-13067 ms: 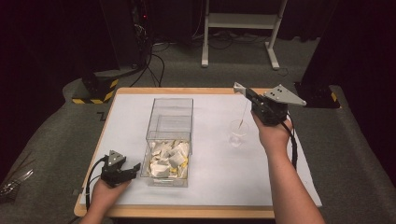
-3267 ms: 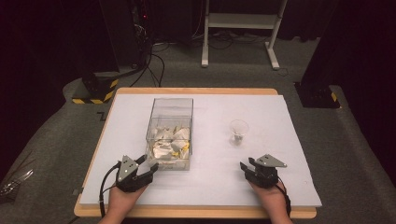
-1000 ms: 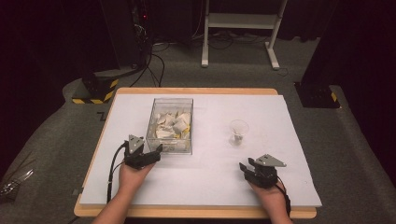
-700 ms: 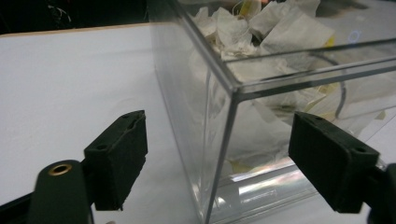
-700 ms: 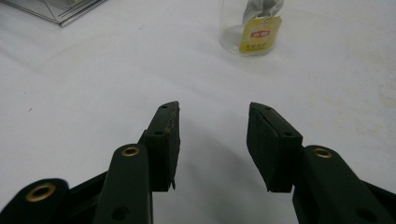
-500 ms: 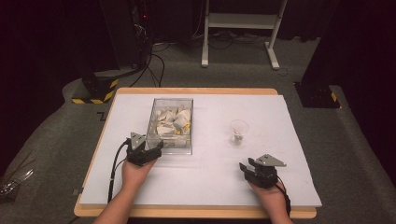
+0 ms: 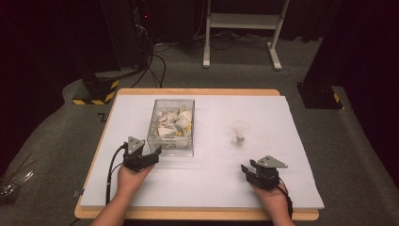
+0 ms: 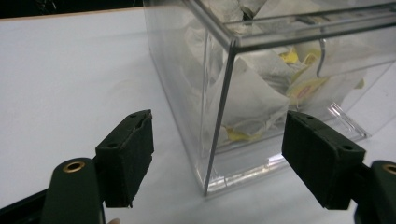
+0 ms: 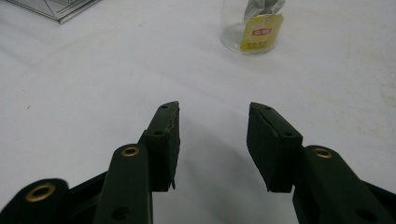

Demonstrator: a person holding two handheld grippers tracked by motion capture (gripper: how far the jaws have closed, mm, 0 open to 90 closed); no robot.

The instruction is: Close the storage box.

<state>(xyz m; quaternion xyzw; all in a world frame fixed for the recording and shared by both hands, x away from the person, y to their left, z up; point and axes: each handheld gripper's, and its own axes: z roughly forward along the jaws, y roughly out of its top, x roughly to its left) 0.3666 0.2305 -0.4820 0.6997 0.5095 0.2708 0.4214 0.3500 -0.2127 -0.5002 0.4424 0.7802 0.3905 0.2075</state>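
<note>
A clear plastic box (image 7: 170, 149) stands left of centre on the white tabletop, with several tea bags (image 7: 173, 121) heaped toward its far end. My left gripper (image 7: 154, 155) is at the box's near-left corner. In the left gripper view the box (image 8: 187, 70) and its tea bags (image 8: 252, 98) fill the front, and the corner edge stands between the jaws of my left gripper (image 8: 219, 119). Those jaws have just been closing, but the pads do not press on the walls. My right gripper (image 7: 248, 165) rests open and empty near the front right. Beyond it a small glass cup (image 7: 240, 132) holds a tea bag with a yellow tag (image 9: 261, 32).
The white mat (image 7: 211, 188) lies on a wood-edged table, with bare space between box and cup. Behind the table are a yellow-and-black striped base (image 7: 94, 92), cables, dark stands and a white frame (image 7: 240, 23). A corner of the box (image 9: 60, 11) shows in the right gripper view.
A few seconds ago the left gripper was nearer the front edge; it has moved up to the box's corner. Over the last second it barely shifted, and the right hand and cup stayed put.
</note>
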